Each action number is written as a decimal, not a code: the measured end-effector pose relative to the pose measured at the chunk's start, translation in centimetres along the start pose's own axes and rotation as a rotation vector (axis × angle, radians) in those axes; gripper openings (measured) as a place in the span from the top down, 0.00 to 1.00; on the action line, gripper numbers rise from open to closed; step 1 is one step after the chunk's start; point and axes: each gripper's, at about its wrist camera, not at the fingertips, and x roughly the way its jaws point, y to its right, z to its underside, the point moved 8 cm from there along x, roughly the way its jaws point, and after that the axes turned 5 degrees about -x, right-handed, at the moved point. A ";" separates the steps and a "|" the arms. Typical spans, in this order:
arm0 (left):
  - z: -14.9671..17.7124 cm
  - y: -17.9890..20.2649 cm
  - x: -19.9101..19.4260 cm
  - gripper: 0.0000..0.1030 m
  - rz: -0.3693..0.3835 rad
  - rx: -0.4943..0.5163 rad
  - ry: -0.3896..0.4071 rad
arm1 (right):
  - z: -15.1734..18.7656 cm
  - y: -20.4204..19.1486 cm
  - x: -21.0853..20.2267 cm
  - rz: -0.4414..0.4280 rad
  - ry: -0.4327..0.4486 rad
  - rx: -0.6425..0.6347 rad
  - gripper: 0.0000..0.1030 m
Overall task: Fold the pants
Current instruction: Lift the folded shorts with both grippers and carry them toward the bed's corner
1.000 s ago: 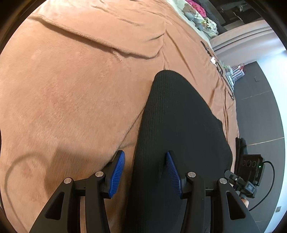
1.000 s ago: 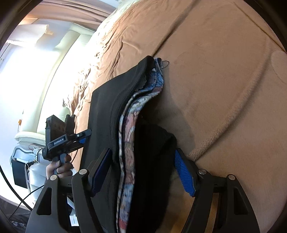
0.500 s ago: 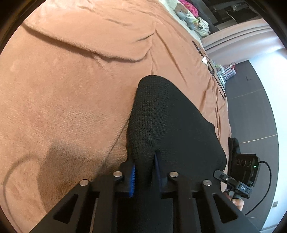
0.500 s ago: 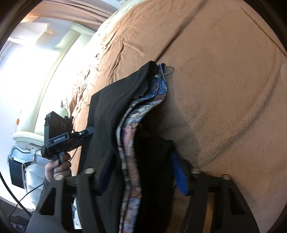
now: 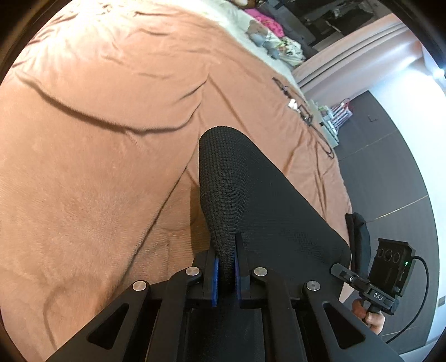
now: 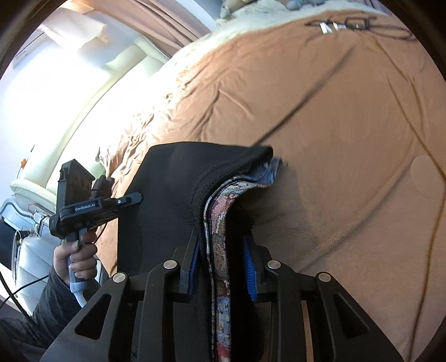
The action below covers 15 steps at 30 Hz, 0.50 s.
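A wide bed covered by a creased, rust-brown plush blanket [image 5: 97,144] carries the black knitted pants [image 5: 251,200], which lie near its edge. Well apart, a thin black cable [image 6: 359,23] lies on the blanket toward the far side.

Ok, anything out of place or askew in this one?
Nothing damaged or spilled. Two small oddities: a patterned lining peeks out along the edge of the black pants that the right tool grips, and a tangle of cables lies on the brown blanket beyond them.
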 end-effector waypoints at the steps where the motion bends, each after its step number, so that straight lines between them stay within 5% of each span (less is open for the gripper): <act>1: 0.0 0.2 -0.2 0.92 0.004 0.002 0.005 | 0.1 -0.5 -0.4 0.005 0.010 -0.009 0.77; 15: 1.7 5.8 -6.1 0.92 0.083 0.098 0.104 | 2.8 -4.5 -8.1 0.051 0.158 -0.098 0.78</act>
